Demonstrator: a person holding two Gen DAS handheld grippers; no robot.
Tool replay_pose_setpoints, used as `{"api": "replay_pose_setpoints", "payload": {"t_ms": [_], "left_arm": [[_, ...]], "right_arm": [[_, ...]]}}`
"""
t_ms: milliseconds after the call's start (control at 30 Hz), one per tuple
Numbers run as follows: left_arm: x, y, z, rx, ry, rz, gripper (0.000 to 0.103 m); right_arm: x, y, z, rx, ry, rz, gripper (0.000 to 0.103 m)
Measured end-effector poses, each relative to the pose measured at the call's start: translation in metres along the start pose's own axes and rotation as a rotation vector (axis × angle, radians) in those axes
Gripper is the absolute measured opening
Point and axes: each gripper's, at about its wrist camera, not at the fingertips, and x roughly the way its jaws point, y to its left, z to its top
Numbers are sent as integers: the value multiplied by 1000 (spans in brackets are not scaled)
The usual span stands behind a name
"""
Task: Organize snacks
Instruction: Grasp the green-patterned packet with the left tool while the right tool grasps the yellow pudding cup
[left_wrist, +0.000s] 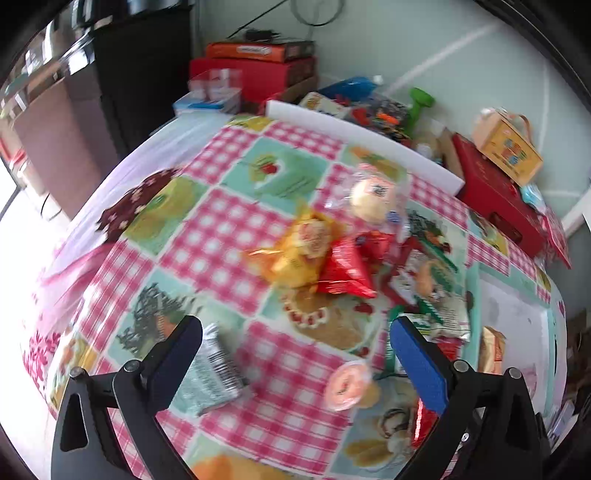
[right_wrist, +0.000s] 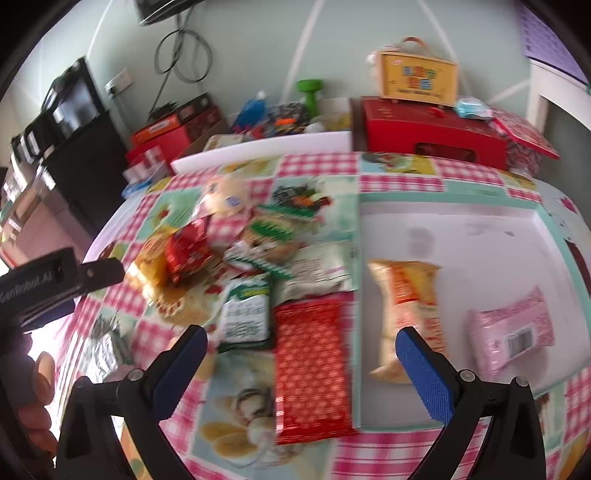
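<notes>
Right wrist view: right gripper (right_wrist: 301, 345), jaws spread wide and empty, hangs above the near edge of the tabletop (right_wrist: 399, 182), which wears a pink-check patchwork cloth. Item one, white tray (right_wrist: 480, 236), right half of the tabletop, holding two sorted snacks: orange-and-cream pouch (right_wrist: 404, 314) lying lengthwise near the tray's left edge, and pink wrapped pack (right_wrist: 511, 332), barcode up, toward its right edge, the two apart. Item two, red patterned packet (right_wrist: 312, 365), flat on the cloth, touching or just beside the tray's left edge, directly between the spread fingers; judged the likeliest next pick. Item three, green-and-white sachet (right_wrist: 247, 314), just left of the red packet. Item four, loose heap of small wrappers (right_wrist: 236, 236) toward the tabletop's middle, blurred, contents not separable. Left wrist view: left gripper (left_wrist: 295, 334), likewise spread and holding nothing, above the near left part of the tabletop; silver-grey sachet (left_wrist: 210, 373) beside its left finger, round orange-pink snack (left_wrist: 347, 384) between the fingers. Handling, judged: all items light, soft, crinkly film or foil, likely slippery and crushable within; take the red packet across its narrow width at mid-length, closing gently, since a flat packet gives little edge to catch. Boxes and clutter line the far edge.
</notes>
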Motion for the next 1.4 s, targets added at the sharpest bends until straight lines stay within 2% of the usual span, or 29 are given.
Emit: {"api": "replay_pose_setpoints", "payload": {"t_ms": [233, 400, 533, 667, 700, 867, 1000, 1067, 1167, 1400], "left_arm": [[9, 41, -9, -94, 27, 43, 101], [29, 63, -22, -139, 97, 76, 101], [49, 75, -30, -184, 163, 67, 101], [57, 76, -33, -195, 189, 36, 93], [59, 75, -34, -188, 196, 31, 83], [63, 76, -34, -188, 204, 31, 61], [63, 75, -34, -182, 197, 21, 56], [62, 74, -34, -182, 193, 12, 55], [61, 73, -34, -180, 190, 1, 55], [59, 65, -30, -164, 169, -16, 55]], "right_arm": [[19, 42, -14, -76, 66, 55, 103], [33, 62, -22, -102, 107, 72, 103], [43, 68, -25, -90, 131, 74, 102], [53, 72, -25, -75, 149, 79, 94], [56, 74, -25, -73, 152, 79, 92], [60, 75, -26, -62, 159, 85, 86], [61, 76, -27, -56, 158, 84, 72], [62, 74, -27, -46, 162, 95, 59], [62, 70, -27, -28, 166, 119, 49], [59, 64, -27, -12, 160, 141, 43]]}}
